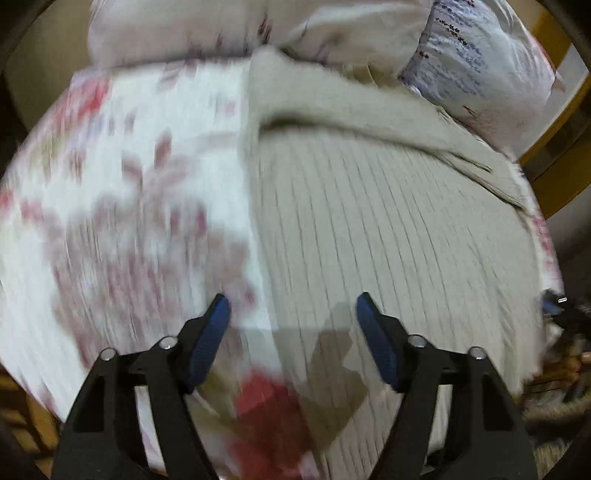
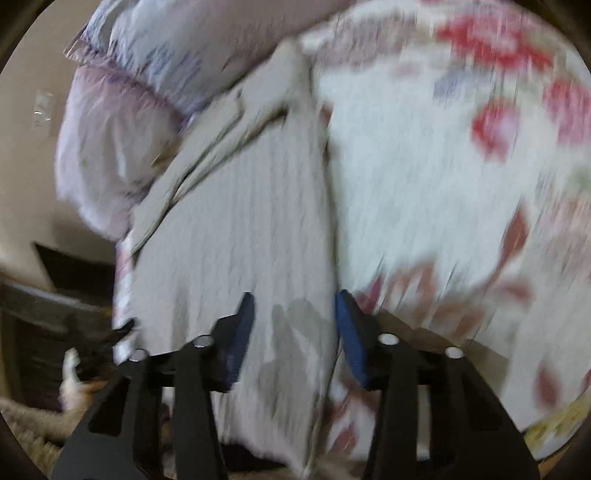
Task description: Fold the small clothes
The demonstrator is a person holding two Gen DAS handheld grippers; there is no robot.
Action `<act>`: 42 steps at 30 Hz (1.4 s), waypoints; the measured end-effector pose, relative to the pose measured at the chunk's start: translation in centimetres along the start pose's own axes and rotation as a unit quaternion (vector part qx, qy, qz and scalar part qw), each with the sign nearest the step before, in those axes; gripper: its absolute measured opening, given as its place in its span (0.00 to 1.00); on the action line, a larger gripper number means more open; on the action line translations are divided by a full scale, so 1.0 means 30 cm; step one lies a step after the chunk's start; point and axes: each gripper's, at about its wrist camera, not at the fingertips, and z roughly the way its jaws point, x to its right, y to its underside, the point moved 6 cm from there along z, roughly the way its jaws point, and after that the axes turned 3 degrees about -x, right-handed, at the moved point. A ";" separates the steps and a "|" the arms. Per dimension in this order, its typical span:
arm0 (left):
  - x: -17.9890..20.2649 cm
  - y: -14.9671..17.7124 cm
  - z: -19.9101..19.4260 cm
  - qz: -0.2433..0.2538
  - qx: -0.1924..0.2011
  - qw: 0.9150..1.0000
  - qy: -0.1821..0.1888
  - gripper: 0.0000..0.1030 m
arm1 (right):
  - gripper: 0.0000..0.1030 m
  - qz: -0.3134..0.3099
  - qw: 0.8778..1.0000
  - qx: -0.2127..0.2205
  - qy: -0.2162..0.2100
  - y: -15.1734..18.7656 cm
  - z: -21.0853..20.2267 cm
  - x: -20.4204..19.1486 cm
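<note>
A beige ribbed knit garment point(image 1: 369, 229) lies flat on a floral bedspread point(image 1: 129, 192), with a folded sleeve or edge across its far end. My left gripper point(image 1: 293, 306) is open and empty, hovering above the garment's near left edge. In the right wrist view the same garment point(image 2: 240, 221) runs away from me, its long edge next to the floral bedspread point(image 2: 443, 177). My right gripper point(image 2: 295, 302) is open and empty, just above the garment's near end. Both views are motion-blurred.
Pillows point(image 1: 258, 29) and a plastic-wrapped bundle point(image 1: 480, 66) lie at the bed's far end. A wooden bed frame point(image 1: 554, 155) shows at the right. The pillows point(image 2: 122, 122) sit at upper left in the right wrist view, with dark furniture point(image 2: 55, 295) beside the bed.
</note>
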 end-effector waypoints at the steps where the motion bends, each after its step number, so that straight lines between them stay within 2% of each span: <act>1: 0.011 0.045 -0.012 -0.009 -0.009 0.999 0.032 0.62 | 0.28 0.010 0.999 -0.022 -0.025 0.044 0.010 -0.002; 2: 0.017 0.076 -0.022 -0.017 -0.011 0.999 0.047 0.60 | 0.23 0.018 0.998 -0.043 -0.044 0.090 0.021 -0.005; 3: 0.030 0.115 -0.031 -0.029 -0.022 0.997 0.075 0.52 | 0.19 0.020 0.997 -0.051 -0.052 0.114 0.023 -0.010; 5: 0.048 0.171 -0.051 -0.035 -0.031 0.995 0.092 0.52 | 0.10 0.027 0.994 -0.074 -0.072 0.181 0.036 -0.017; 8: 0.097 0.225 -0.053 -0.033 -0.048 0.993 0.101 0.48 | 0.09 0.033 0.992 -0.085 -0.088 0.218 0.044 -0.032; 9: 0.108 0.232 -0.047 -0.034 -0.055 0.993 0.103 0.39 | 0.08 0.031 0.992 -0.085 -0.088 0.213 0.043 -0.037; 10: 0.115 0.234 -0.034 -0.035 -0.067 0.991 0.107 0.20 | 0.08 0.025 0.992 -0.082 -0.088 0.199 0.044 -0.048; 11: 0.125 0.225 -0.023 -0.037 -0.080 0.989 0.115 0.09 | 0.08 0.018 0.993 -0.074 -0.091 0.177 0.040 -0.065; 14: 0.135 0.164 -0.014 -0.049 -0.079 0.984 0.151 0.09 | 0.08 -0.004 0.993 -0.040 -0.110 0.080 0.015 -0.119; 16: 0.139 0.059 -0.023 -0.051 -0.051 0.983 0.169 0.08 | 0.08 -0.012 0.990 0.005 -0.138 -0.038 -0.024 -0.171; 17: 0.123 -0.040 -0.042 -0.050 -0.019 0.982 0.180 0.08 | 0.08 -0.017 0.988 0.030 -0.151 -0.107 -0.045 -0.196; 18: 0.107 -0.119 -0.055 -0.049 0.007 0.983 0.178 0.08 | 0.08 -0.022 0.984 0.061 -0.168 -0.200 -0.067 -0.228; 19: 0.081 -0.242 -0.068 -0.049 0.043 0.982 0.176 0.08 | 0.08 -0.024 0.981 0.079 -0.174 -0.268 -0.071 -0.250; 21: 0.052 -0.410 -0.074 -0.053 0.088 0.980 0.169 0.08 | 0.08 -0.020 0.975 0.114 -0.187 -0.408 -0.073 -0.283; 22: 0.045 -0.531 -0.071 -0.044 0.121 0.980 0.153 0.08 | 0.08 -0.016 0.972 0.139 -0.189 -0.506 -0.066 -0.296; 24: 0.051 -0.693 -0.032 -0.036 0.152 0.979 0.131 0.13 | 0.09 -0.006 0.971 0.174 -0.163 -0.647 -0.030 -0.316; 25: 0.044 -0.765 0.000 -0.040 0.153 0.981 0.116 0.23 | 0.23 0.008 0.973 0.183 -0.144 -0.721 0.007 -0.315; 26: 0.033 -0.801 0.026 -0.046 0.149 0.983 0.100 0.36 | 0.62 0.027 0.976 0.179 -0.122 -0.776 0.050 -0.311; 27: 0.004 -0.837 0.055 -0.062 0.142 0.985 0.075 0.62 | 0.80 0.045 0.980 0.167 -0.102 -0.805 0.084 -0.303; 28: -0.018 -0.837 0.060 -0.073 0.140 0.985 0.066 0.70 | 0.85 0.066 0.981 0.158 -0.088 -0.817 0.106 -0.292; 30: -0.066 -0.812 0.073 -0.081 0.128 0.986 0.073 0.74 | 0.85 0.067 0.980 0.159 -0.102 -0.789 0.104 -0.292; 32: -0.112 -0.775 0.112 -0.083 0.099 0.989 0.069 0.76 | 0.85 0.032 0.984 0.162 -0.065 -0.737 0.089 -0.271; 36: -0.159 -0.694 0.212 -0.111 0.043 0.988 0.097 0.74 | 0.85 0.059 0.986 0.142 -0.069 -0.698 0.108 -0.190; 38: -0.152 -0.666 0.268 -0.118 0.025 0.988 0.100 0.68 | 0.85 0.062 0.986 0.138 -0.074 -0.680 0.117 -0.173; 39: -0.146 -0.657 0.268 -0.117 0.035 0.988 0.095 0.65 | 0.85 0.058 0.986 0.136 -0.074 -0.669 0.115 -0.163; 40: -0.134 -0.649 0.276 -0.113 0.042 0.988 0.099 0.50 | 0.85 0.054 0.987 0.134 -0.074 -0.665 0.130 -0.177; 41: -0.121 -0.647 0.297 -0.117 0.047 0.987 0.097 0.49 | 0.85 0.049 0.987 0.132 -0.076 -0.660 0.134 -0.181; 42: -0.111 -0.647 0.300 -0.122 0.044 0.986 0.108 0.24 | 0.85 0.047 0.987 0.129 -0.078 -0.650 0.134 -0.182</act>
